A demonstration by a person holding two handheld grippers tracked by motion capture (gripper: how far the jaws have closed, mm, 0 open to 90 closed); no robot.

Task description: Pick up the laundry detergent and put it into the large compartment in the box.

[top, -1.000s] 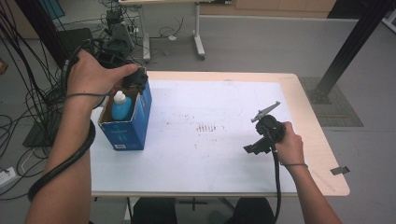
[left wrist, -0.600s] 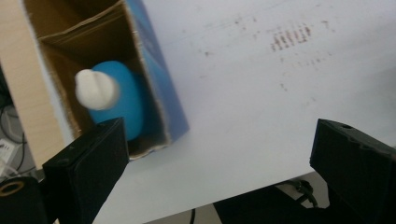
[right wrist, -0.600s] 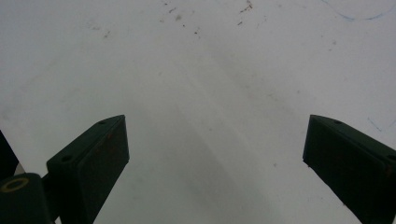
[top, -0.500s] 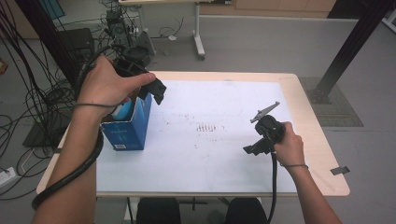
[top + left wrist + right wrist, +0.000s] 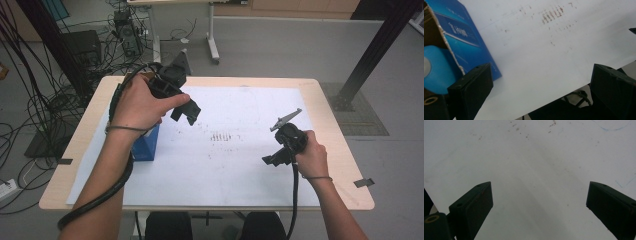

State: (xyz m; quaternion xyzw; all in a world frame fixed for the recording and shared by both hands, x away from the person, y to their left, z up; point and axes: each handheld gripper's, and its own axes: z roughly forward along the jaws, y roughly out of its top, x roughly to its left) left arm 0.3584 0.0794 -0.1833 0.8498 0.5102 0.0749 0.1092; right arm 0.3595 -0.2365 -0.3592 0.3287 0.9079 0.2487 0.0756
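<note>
Beside my left gripper (image 5: 186,111), the box (image 5: 461,37) is sitting just left of the spread, empty jaws.
My right gripper (image 5: 272,159), jaws spread too, is hovering well apart over bare paper (image 5: 235,165).

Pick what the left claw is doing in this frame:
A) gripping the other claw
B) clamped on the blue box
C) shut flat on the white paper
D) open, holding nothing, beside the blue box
D: the left claw has its jaws wide apart with only white paper between them, and the blue box sits off to one side.
</note>
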